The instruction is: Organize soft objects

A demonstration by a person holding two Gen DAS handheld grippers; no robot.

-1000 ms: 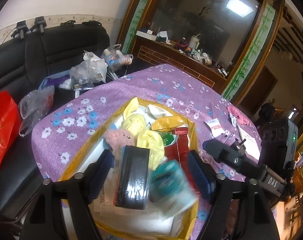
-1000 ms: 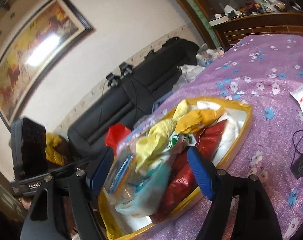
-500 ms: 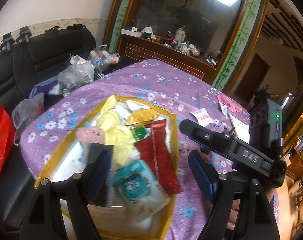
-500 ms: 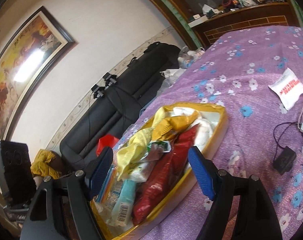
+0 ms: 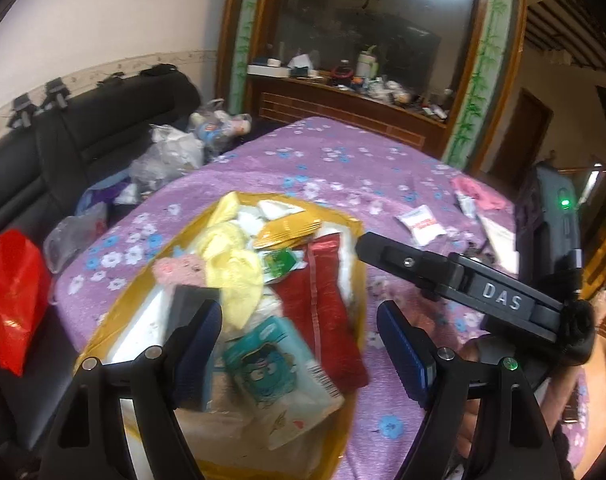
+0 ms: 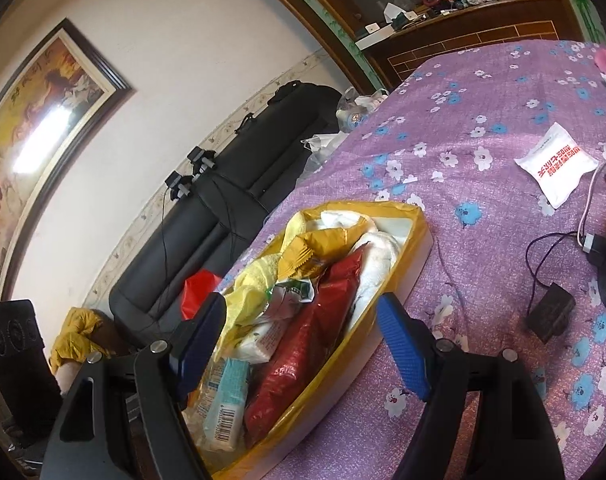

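- Gold-rimmed tray (image 5: 345, 222) of soft packets on the purple flowered table (image 5: 343, 160), directly ahead of and below both pairs of fingers.
- Left gripper (image 5: 299, 344) wide open, nothing held; teal cartoon tissue pack (image 5: 271, 360) straight below the gap, closer to the left-hand pad, blurred.
- Right gripper (image 6: 301, 344) likewise wide open and empty; red foil pouch (image 6: 303, 336) right in the gap, long axis running away from the fingers toward the tray's far end.
- Same pouch in the left view (image 5: 327, 308), lengthwise along the tray's right side, just right of the tissue pack.
- Right fingers likely the better placed for the pouch, left for the tissue pack; whichever chosen, a cross-axis pinch on the pouch's narrow width probably easiest.
- Heaped neighbours: yellow cloth (image 5: 235, 276), gold sachet (image 5: 289, 230), pink fluffy piece (image 5: 179, 272), white towel (image 6: 377, 252), barcoded pack (image 6: 227, 408) overlapping one another, so a risk of dragging a second item along.
- Tray rim close beside the pouch on the right: little room for the outer finger.
- Off the tray, well apart: white sachet with red print (image 6: 557, 164), black adapter and cable (image 6: 551, 312), pink cloth (image 5: 481, 194).
- Black sofa (image 5: 63, 152) and red bag (image 5: 11, 300) beyond the table edge, out of the way.
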